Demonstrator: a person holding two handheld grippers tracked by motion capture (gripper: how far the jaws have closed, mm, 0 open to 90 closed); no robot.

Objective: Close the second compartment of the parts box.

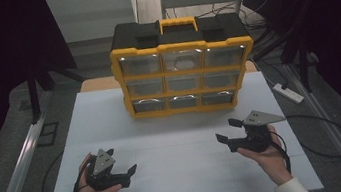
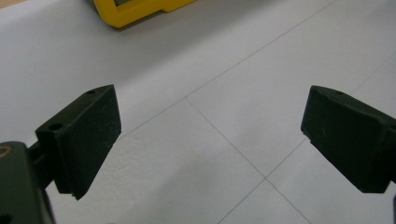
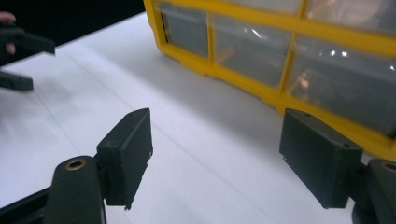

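Both of my hands rest low over the white desk, near its front edge, with nothing held in either. My left gripper has its fingers spread wide over bare desk surface; between them I see only the thin seam lines of the top. My right gripper likewise has its fingers spread apart and empty, and it points toward the yellow drawer cabinet. That cabinet stands upright at the middle back of the desk, well apart from both grippers, with its clear-fronted drawers in three rows of three facing me and its black top and yellow carry handle uppermost. The drawers all appear closed; something pale shows in the top middle drawer, but I cannot tell what it is. In the right gripper view the bottom row of drawers lies nearest ahead of the fingers. I judge the open fingers and the cabinet's front-facing position as a ready stance: the right hand is better placed to reach a drawer pull, the left free to steady the cabinet.
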